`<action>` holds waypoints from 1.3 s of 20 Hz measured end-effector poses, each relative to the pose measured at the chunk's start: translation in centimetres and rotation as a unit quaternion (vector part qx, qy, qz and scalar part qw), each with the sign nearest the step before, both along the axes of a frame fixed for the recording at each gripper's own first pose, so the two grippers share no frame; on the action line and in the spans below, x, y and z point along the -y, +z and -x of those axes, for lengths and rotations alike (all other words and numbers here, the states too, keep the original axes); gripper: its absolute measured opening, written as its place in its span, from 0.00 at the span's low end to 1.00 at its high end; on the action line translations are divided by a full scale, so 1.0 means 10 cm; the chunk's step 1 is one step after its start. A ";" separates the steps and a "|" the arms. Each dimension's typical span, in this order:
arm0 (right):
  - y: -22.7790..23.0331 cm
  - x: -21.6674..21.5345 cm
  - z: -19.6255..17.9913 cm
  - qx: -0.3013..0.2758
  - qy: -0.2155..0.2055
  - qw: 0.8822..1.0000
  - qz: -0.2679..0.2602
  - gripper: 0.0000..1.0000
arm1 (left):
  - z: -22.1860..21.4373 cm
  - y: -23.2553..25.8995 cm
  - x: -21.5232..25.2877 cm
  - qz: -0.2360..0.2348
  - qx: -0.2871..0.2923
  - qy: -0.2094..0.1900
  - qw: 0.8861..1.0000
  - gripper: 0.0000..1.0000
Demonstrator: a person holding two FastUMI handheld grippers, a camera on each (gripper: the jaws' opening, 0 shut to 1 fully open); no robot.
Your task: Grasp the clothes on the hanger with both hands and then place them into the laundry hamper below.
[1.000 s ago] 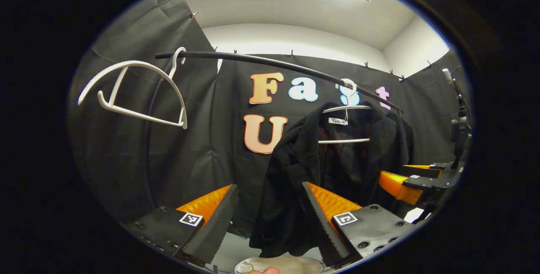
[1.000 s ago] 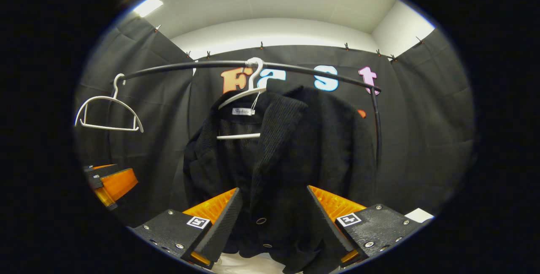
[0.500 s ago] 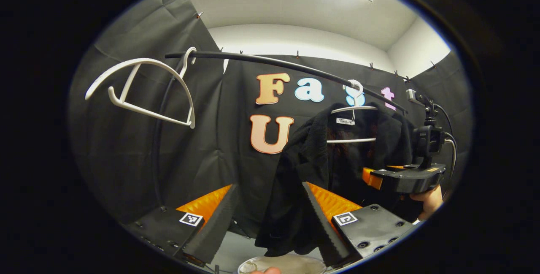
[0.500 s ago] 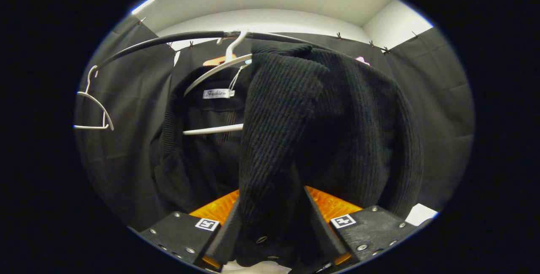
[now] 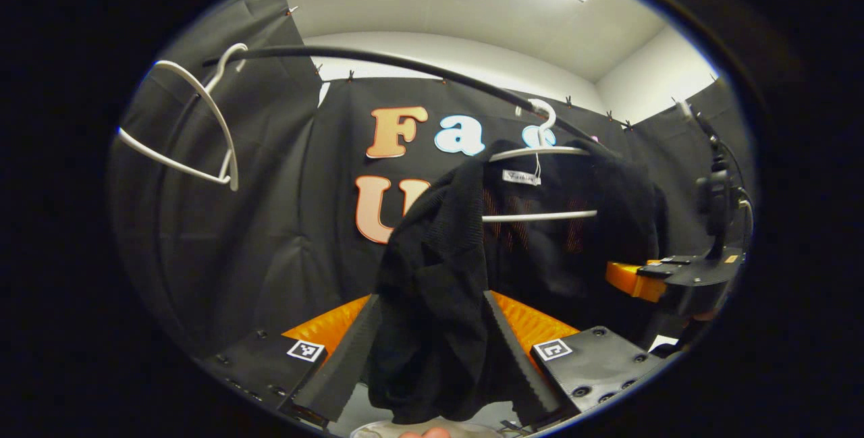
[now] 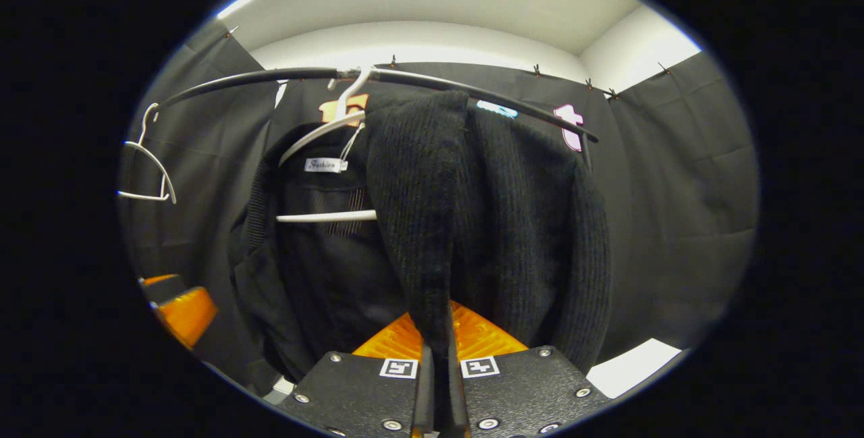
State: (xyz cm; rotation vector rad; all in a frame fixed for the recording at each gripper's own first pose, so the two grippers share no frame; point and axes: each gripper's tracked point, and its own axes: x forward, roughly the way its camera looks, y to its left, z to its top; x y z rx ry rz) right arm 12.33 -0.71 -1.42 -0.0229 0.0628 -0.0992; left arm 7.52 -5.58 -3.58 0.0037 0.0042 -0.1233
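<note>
Comparing this moment with half a second ago, the right tongs (image 6: 435,391) have gone from spread around the front edge of the black knit jacket (image 6: 418,222) to pressed together on it, pinching that lapel edge between both fingers; the left tongs (image 5: 432,364) have moved in, so that the jacket's other front panel (image 5: 432,303) now hangs between their fingers, whereas before it hung mostly beyond them; they stand spread, with the cloth in the gap but not yet squeezed. The jacket itself hangs where it was, on the white hanger (image 5: 540,154) hooked over the black rail (image 5: 378,60), with a second, bare white hanger (image 5: 196,127) further along the rail; the rim of what may be the laundry hamper (image 5: 378,430) shows pale at the bottom of the left gripper view, below the garment. I judge that one half of the two-handed grasp is made; closing the left tongs comes next, then working the shoulders off the hanger before lowering.
</note>
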 end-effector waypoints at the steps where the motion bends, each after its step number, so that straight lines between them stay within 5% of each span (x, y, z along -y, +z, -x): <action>1: 0.04 -0.03 0.04 0.005 0.008 1.000 0.005 0.02 | -0.10 -0.07 0.10 0.007 -0.003 -0.006 1.000 0.97; 4: 0.11 -0.09 0.16 0.009 0.026 0.999 0.018 0.08 | -0.42 -0.22 0.35 0.024 -0.006 -0.003 1.000 1.00; 10: 0.18 -0.22 0.29 0.013 0.051 0.998 0.030 0.08 | -0.84 -0.51 0.24 -0.011 0.011 0.117 0.993 1.00; 11: 0.17 -0.22 0.31 0.014 0.053 0.998 0.030 0.08 | -0.87 -0.53 0.19 -0.012 0.015 0.133 0.991 0.93; 15: 0.17 -0.24 0.33 0.016 0.062 0.997 0.030 0.08 | -1.00 -0.45 -0.20 -0.012 0.047 0.187 0.981 1.00; 18: 0.18 -0.25 0.36 0.022 0.068 0.997 0.027 0.08 | -0.93 -0.34 -0.31 -0.011 0.059 0.171 0.984 0.98; 21: 0.23 -0.16 0.41 0.044 0.056 0.997 0.031 0.07 | -0.84 -0.19 -0.35 -0.015 0.067 0.136 0.988 0.68; 26: 0.28 -0.07 0.50 0.052 0.046 0.997 0.021 0.03 | -0.65 0.13 -0.52 -0.029 0.097 0.133 0.986 0.26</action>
